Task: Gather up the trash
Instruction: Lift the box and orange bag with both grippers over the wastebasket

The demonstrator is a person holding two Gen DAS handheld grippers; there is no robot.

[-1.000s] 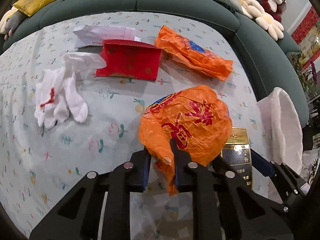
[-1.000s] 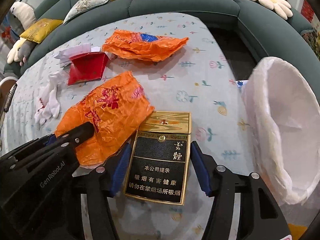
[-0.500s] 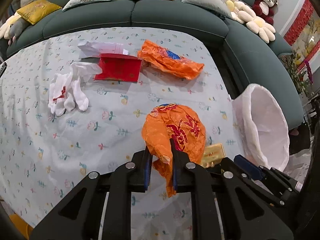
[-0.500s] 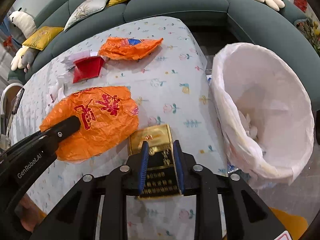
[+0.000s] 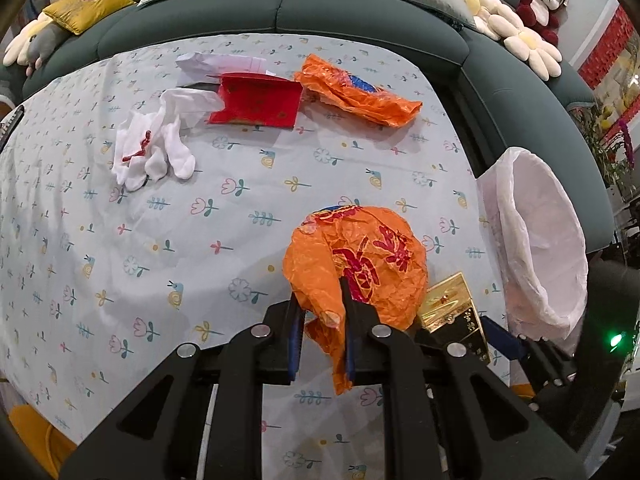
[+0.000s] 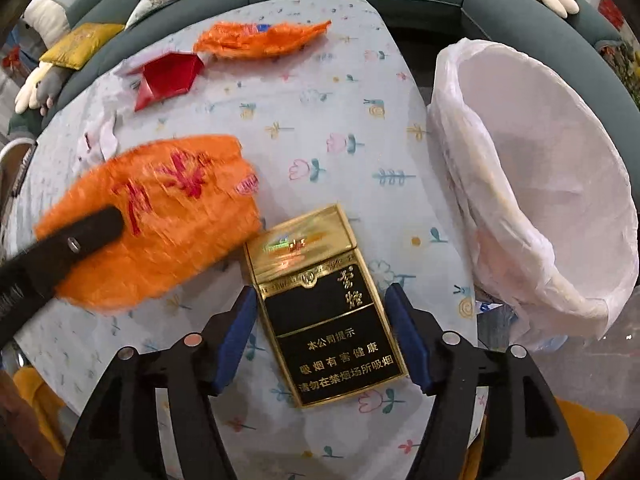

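Since half a second ago, the right gripper (image 6: 320, 336) has been spread wide again, so that the black-and-gold cigarette box (image 6: 326, 312), then clamped between its pads, is now seen between parted fingers with a gap on each side; whether it rests on the tablecloth cannot be told.

In the left wrist view, the left gripper (image 5: 322, 336) is clenched on a crumpled orange bag (image 5: 356, 264), a tail of which hangs down between the blue pads. At 4 o'clock of that bag, the gold end of the cigarette box (image 5: 454, 304) is seen. At 3 o'clock, a white-lined trash bin (image 5: 532, 240) is found beside the table's edge. On the floral tablecloth (image 5: 160, 240), a red envelope (image 5: 256, 100) is seen at 12 o'clock, a second orange bag (image 5: 356, 92) at 1 o'clock, white gloves (image 5: 152, 144) at 10 o'clock and a white paper (image 5: 224, 64) behind the envelope.

In the right wrist view, the held orange bag (image 6: 160, 216) is blurred at 9 o'clock, with a black finger of the left gripper (image 6: 92, 228) laid across it. The trash bin (image 6: 532, 184) is seen at 2 o'clock, its liner open. The red envelope (image 6: 168, 80) and the second orange bag (image 6: 260, 40) are seen at 11 and 12 o'clock.
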